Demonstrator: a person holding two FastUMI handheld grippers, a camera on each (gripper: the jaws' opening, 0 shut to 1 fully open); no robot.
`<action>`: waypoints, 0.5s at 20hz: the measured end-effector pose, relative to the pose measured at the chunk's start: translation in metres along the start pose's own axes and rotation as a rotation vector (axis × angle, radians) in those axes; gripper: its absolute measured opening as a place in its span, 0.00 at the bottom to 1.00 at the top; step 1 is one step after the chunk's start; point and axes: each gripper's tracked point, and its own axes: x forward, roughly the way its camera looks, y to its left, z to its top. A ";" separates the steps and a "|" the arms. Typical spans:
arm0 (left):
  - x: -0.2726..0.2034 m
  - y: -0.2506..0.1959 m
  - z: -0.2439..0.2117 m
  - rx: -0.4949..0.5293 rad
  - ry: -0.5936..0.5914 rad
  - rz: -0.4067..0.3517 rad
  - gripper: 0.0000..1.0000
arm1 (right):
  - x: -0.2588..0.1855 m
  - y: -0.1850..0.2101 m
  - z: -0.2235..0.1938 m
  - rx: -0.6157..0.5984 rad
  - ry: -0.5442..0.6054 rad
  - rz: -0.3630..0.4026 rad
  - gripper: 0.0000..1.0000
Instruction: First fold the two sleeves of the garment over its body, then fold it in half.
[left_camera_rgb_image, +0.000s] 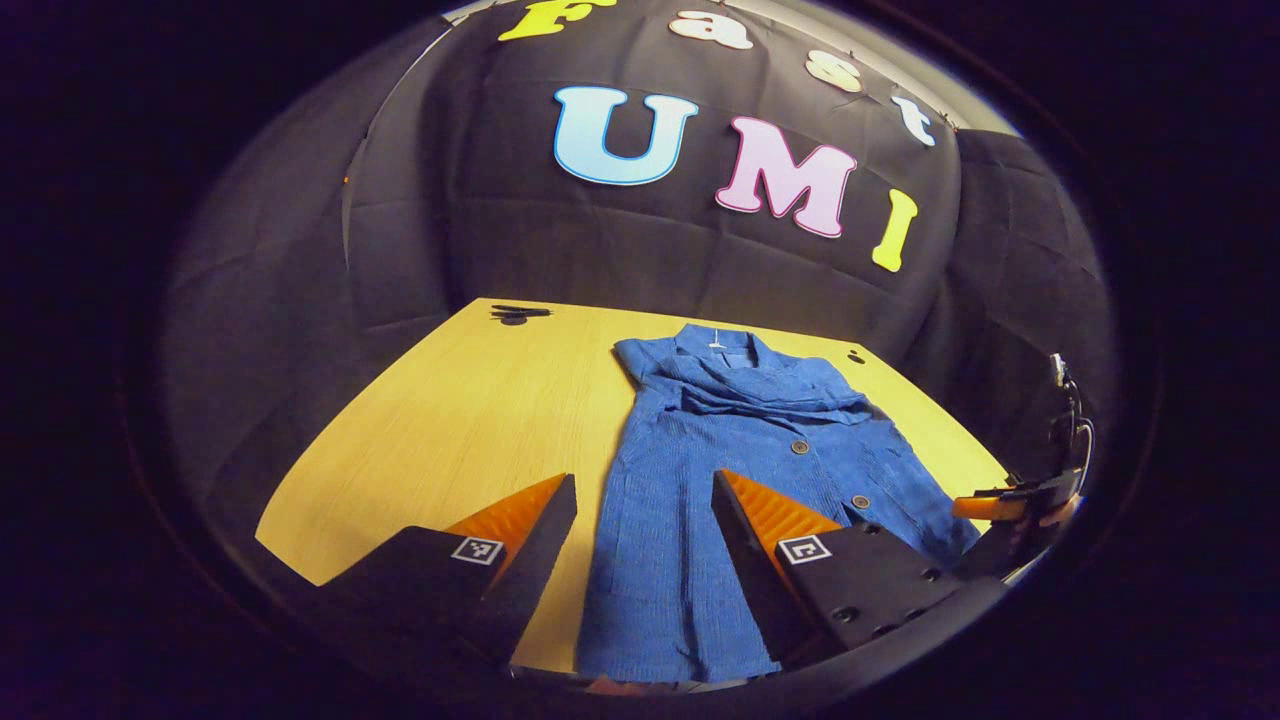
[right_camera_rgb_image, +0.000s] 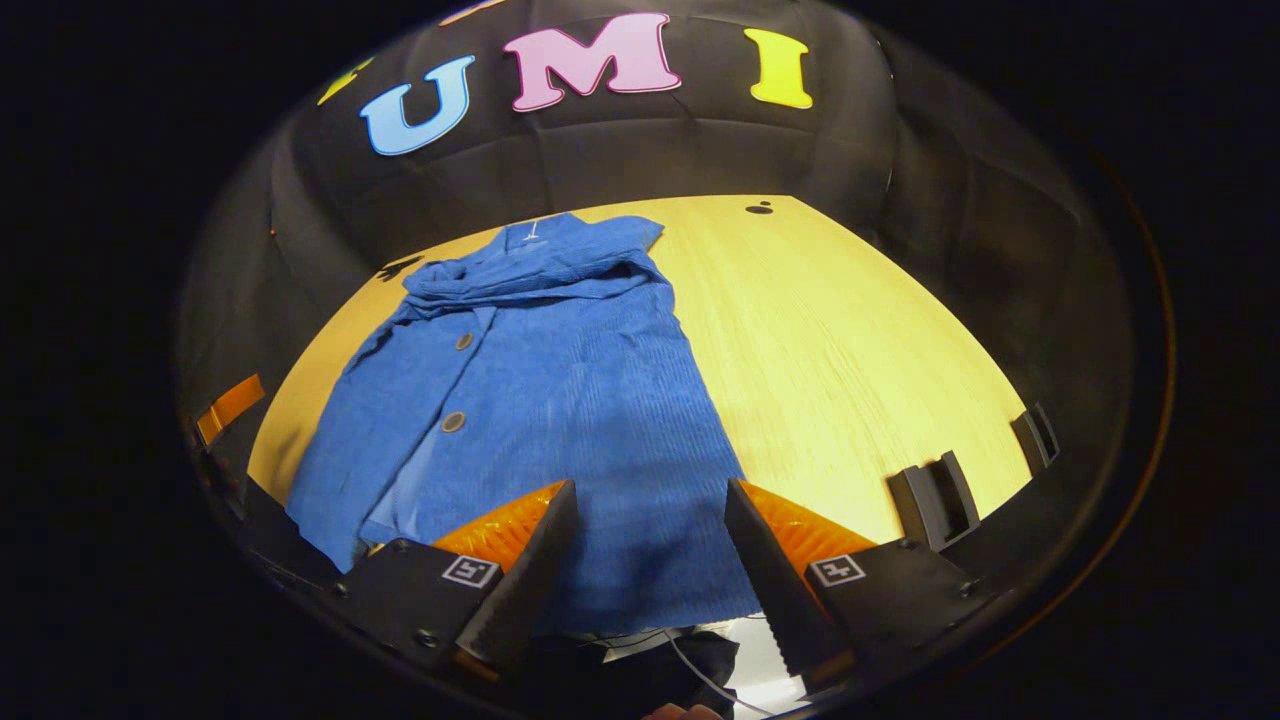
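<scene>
A blue buttoned garment (left_camera_rgb_image: 720, 470) lies flat on the wooden table (left_camera_rgb_image: 470, 420), collar at the far end, with both sleeves folded across its chest (left_camera_rgb_image: 770, 390). My left gripper (left_camera_rgb_image: 645, 490) hangs open above its near hem, touching nothing. In the right gripper view the same garment (right_camera_rgb_image: 540, 390) spreads out ahead, its sleeves bunched near the collar (right_camera_rgb_image: 530, 270). My right gripper (right_camera_rgb_image: 650, 500) is open over the hem's near edge, with nothing between its fingers. The other gripper (left_camera_rgb_image: 1010, 500) shows at the right edge of the left gripper view.
A small black object (left_camera_rgb_image: 518, 313) lies at the table's far left corner, and a dark dot (right_camera_rgb_image: 758, 208) marks the far right. Two black brackets (right_camera_rgb_image: 935, 500) sit on the table's near right edge. Bare wood (right_camera_rgb_image: 850, 350) stretches right of the garment.
</scene>
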 end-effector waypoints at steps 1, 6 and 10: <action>0.004 0.004 -0.003 -0.001 -0.005 0.011 0.82 | 0.000 -0.005 -0.005 -0.005 0.007 -0.011 0.96; 0.010 0.009 -0.045 0.030 0.071 0.004 0.83 | -0.001 -0.016 -0.019 0.001 0.036 -0.037 0.97; 0.005 0.007 -0.071 0.053 0.135 0.001 0.83 | -0.004 -0.021 -0.024 0.011 0.045 -0.044 0.97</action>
